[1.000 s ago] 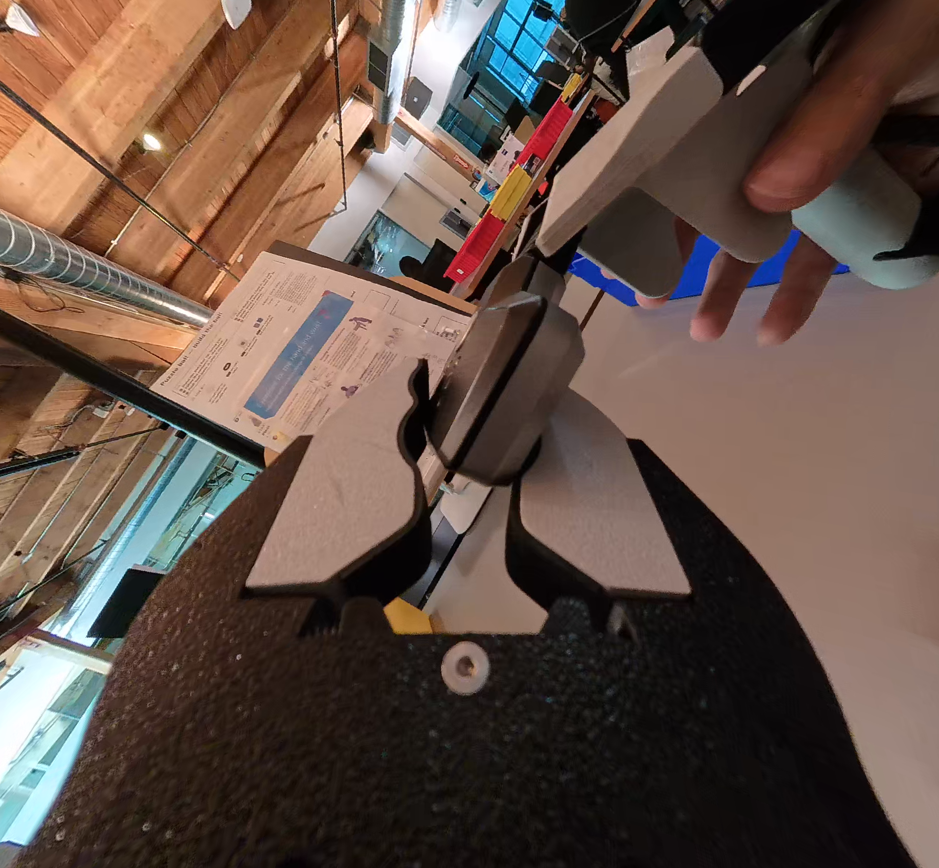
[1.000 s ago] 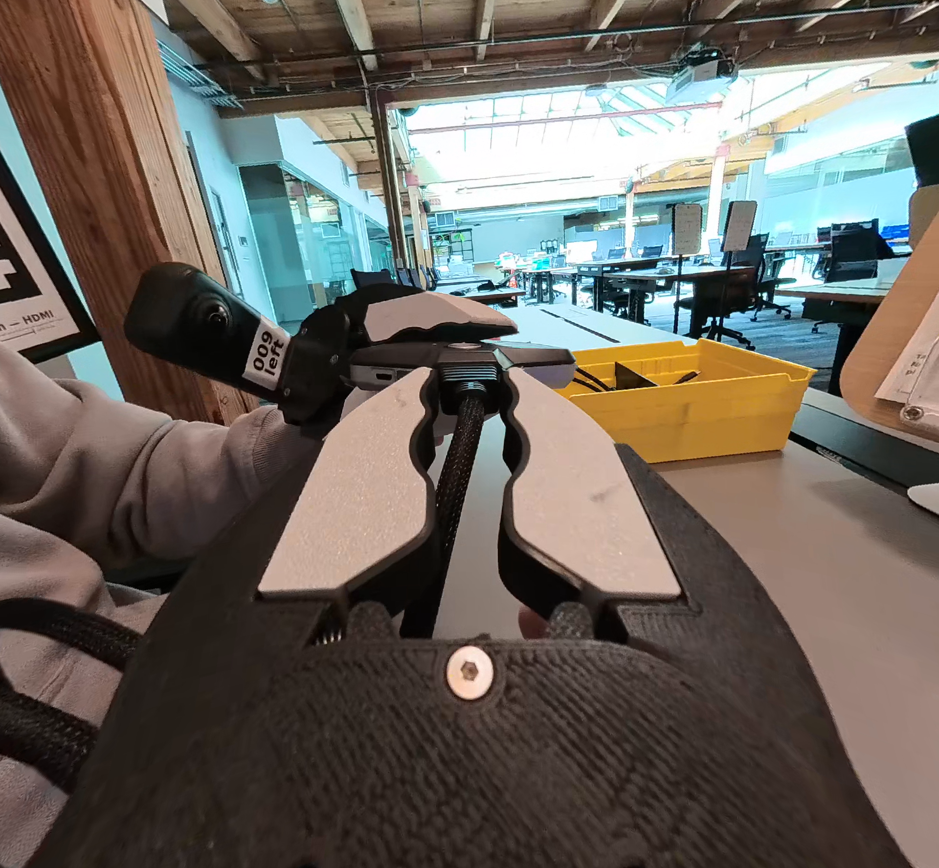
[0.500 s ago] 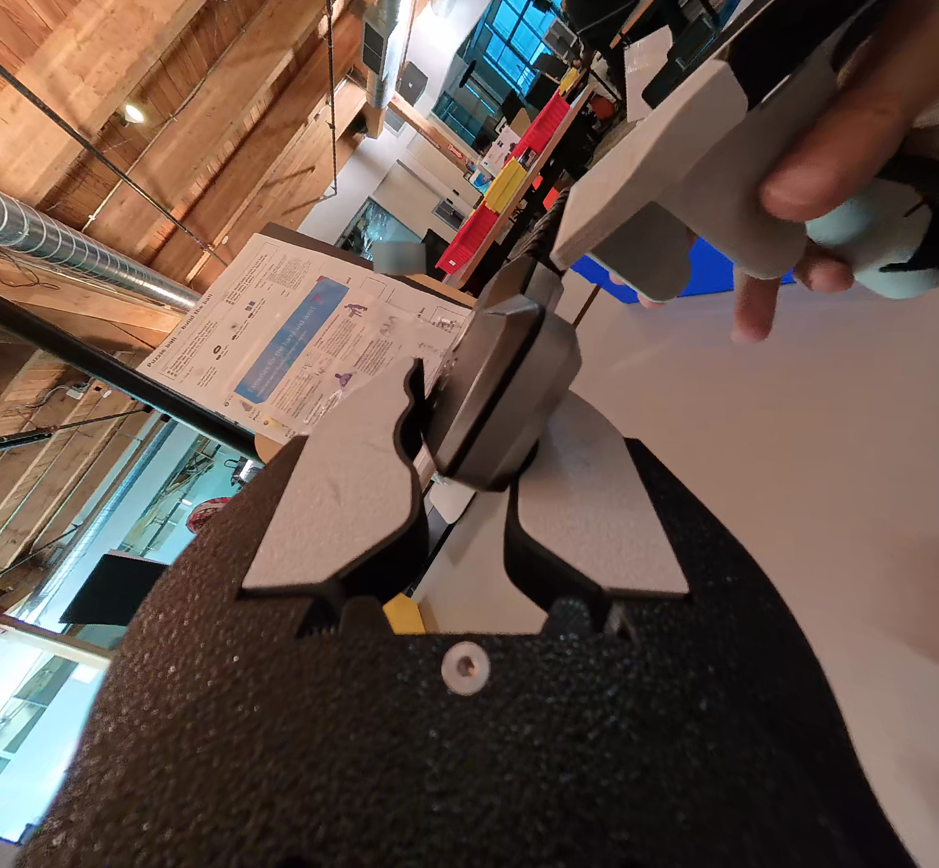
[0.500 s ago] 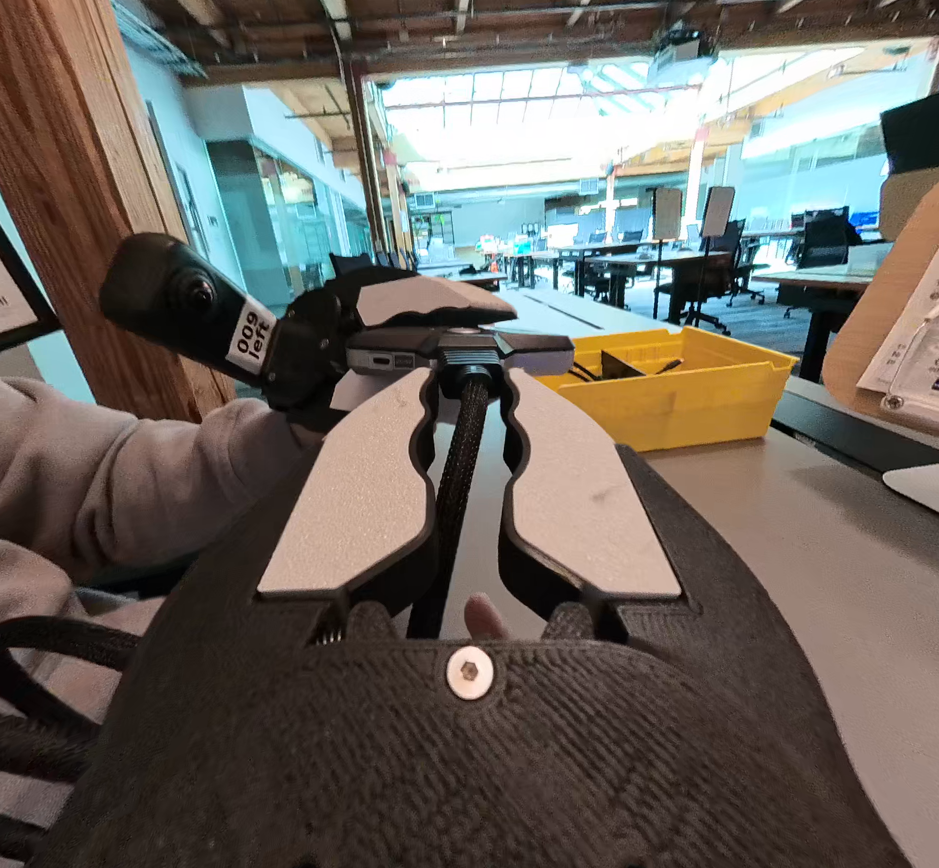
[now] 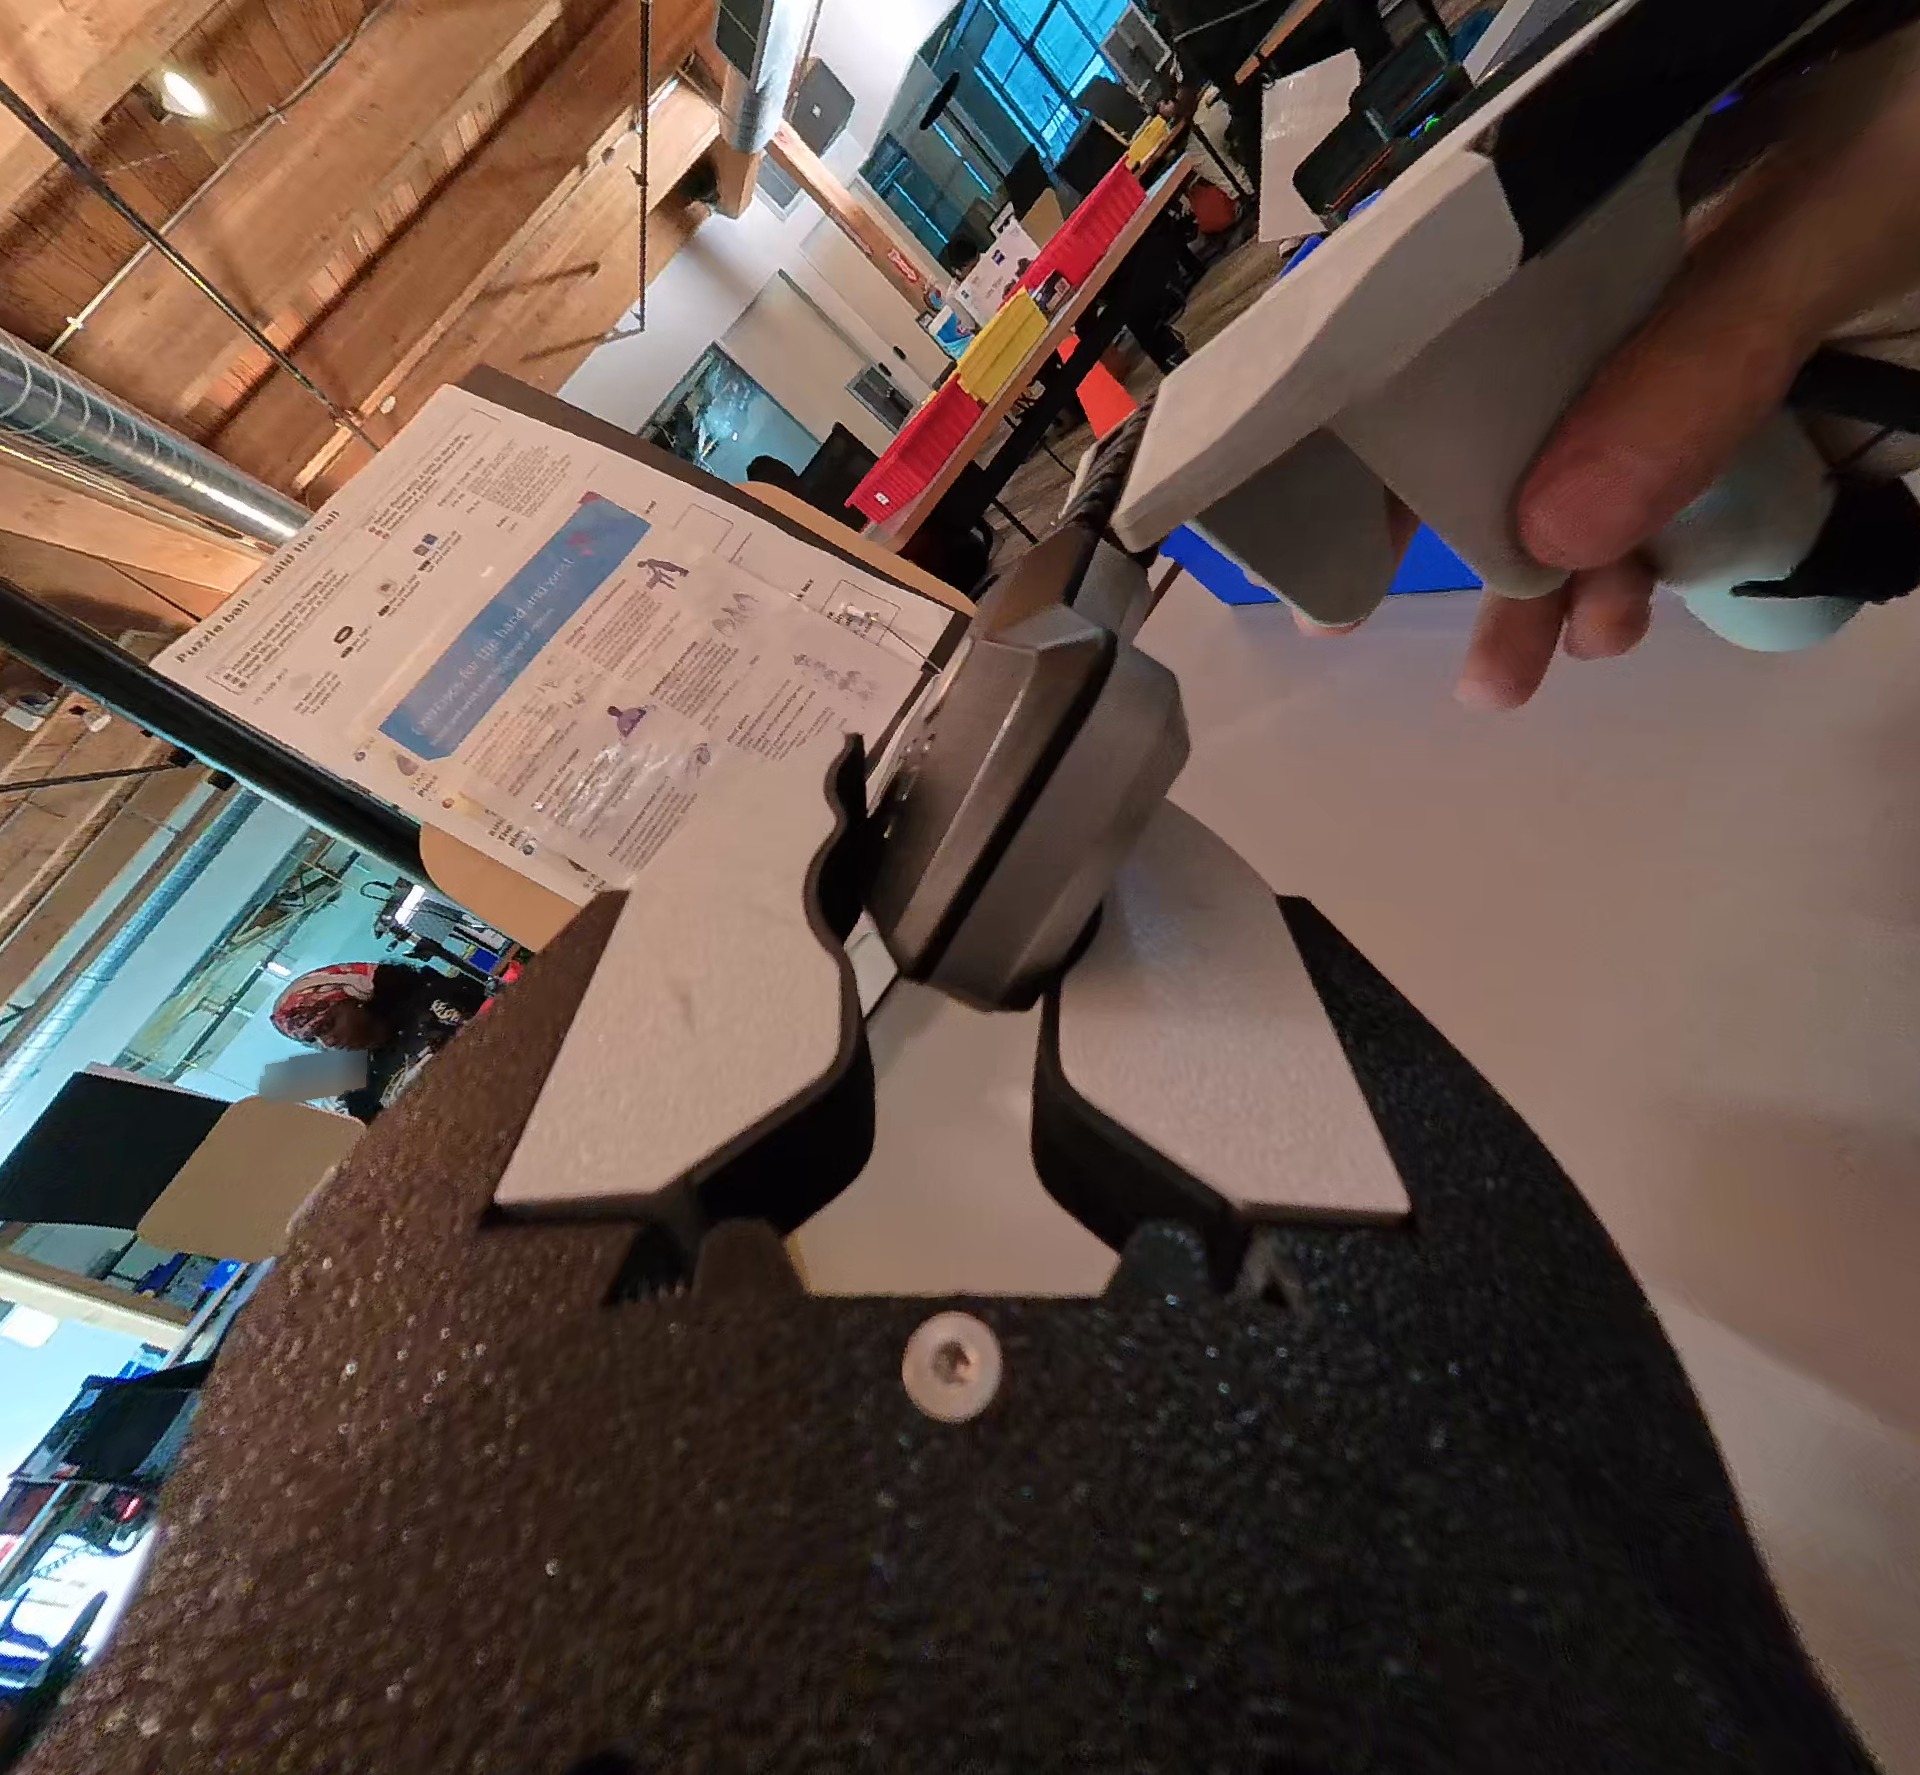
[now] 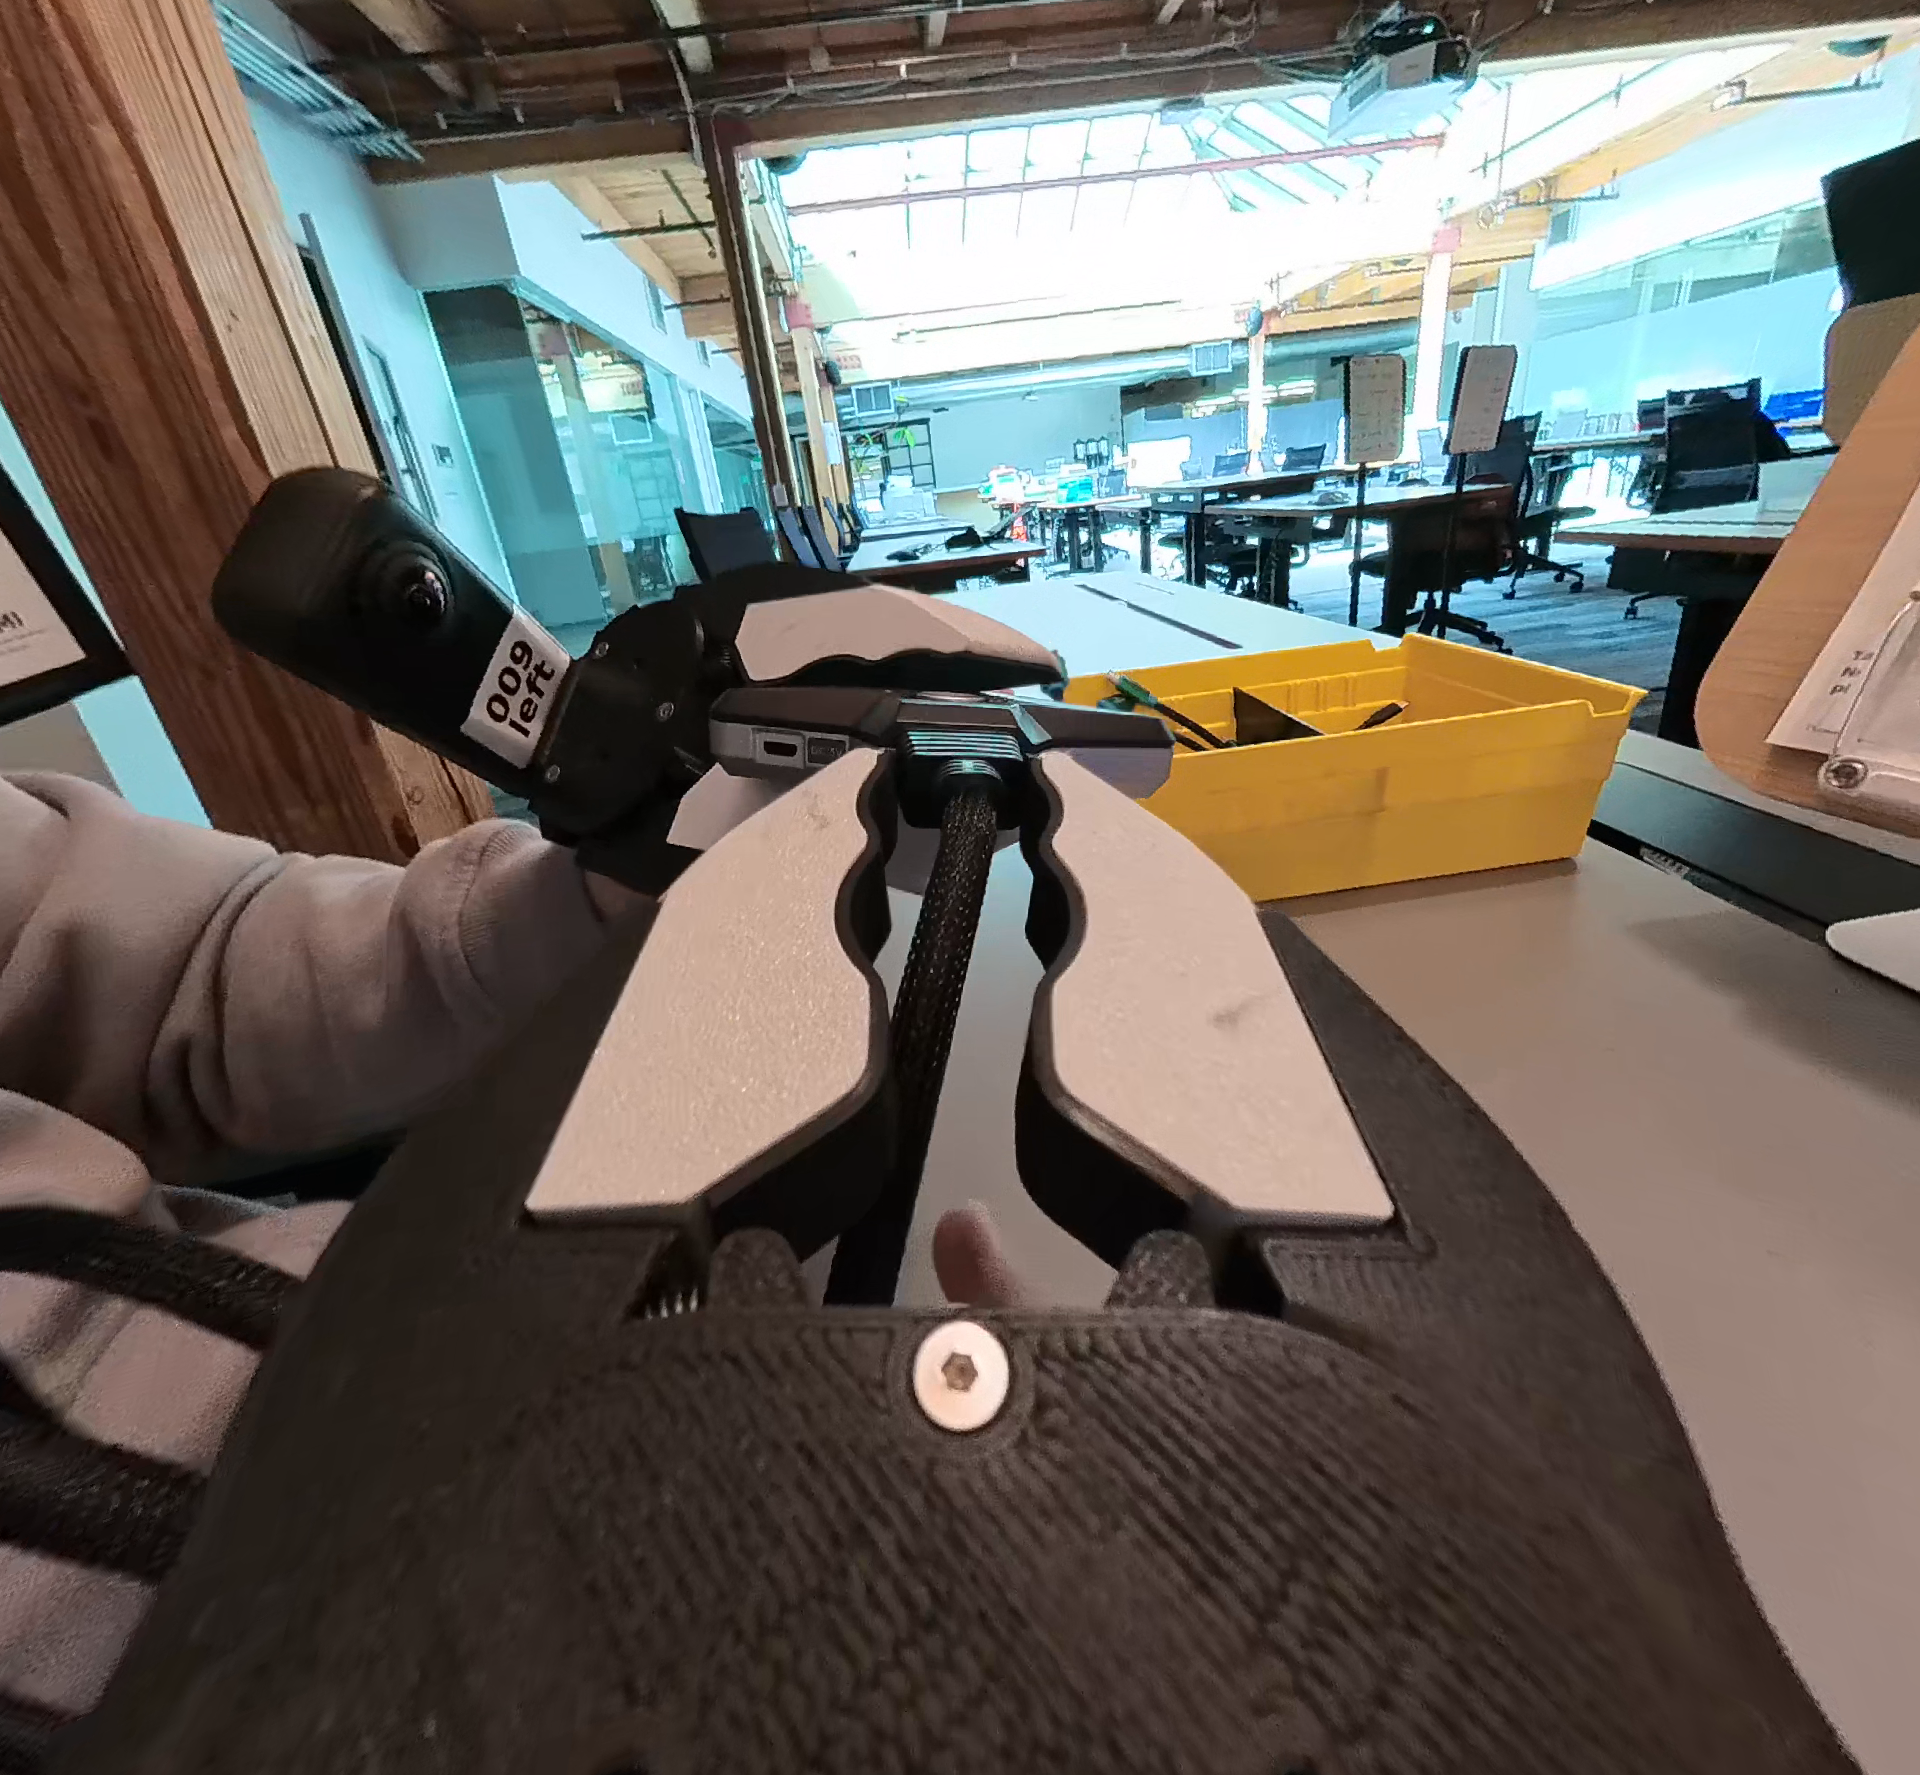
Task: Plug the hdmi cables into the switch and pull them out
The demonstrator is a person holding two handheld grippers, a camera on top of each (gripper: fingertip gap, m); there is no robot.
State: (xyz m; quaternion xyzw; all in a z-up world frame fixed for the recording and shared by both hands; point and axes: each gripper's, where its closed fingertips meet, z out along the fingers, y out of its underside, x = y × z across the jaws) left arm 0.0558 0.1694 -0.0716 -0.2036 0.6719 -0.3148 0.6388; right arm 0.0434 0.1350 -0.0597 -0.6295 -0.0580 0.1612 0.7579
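Observation:
My left gripper (image 5: 997,811) is shut on the dark grey HDMI switch (image 5: 1029,790) and holds it above the table. My right gripper (image 6: 961,775) is shut on the black plug (image 6: 961,749) of a braided HDMI cable (image 6: 935,977). The plug sits against the switch's (image 6: 935,723) near edge, seemingly inserted. An empty port shows to its left. The cable runs back between my right fingers. In the left wrist view the right gripper's fingers (image 5: 1299,406) meet the far end of the switch. In the right wrist view the left gripper's upper finger (image 6: 883,624) lies on top of the switch.
A yellow bin (image 6: 1403,790) holding cables stands on the grey table (image 6: 1558,1050) behind the switch. A wooden board with a printed sheet (image 5: 540,665) stands at the right table edge (image 6: 1829,665). A wooden post (image 6: 156,375) and a grey sleeve (image 6: 260,946) are at left.
Both grippers keep their holds and the plug stays at the switch. The views sway slightly. The hand's fingers on the right gripper have curled in.

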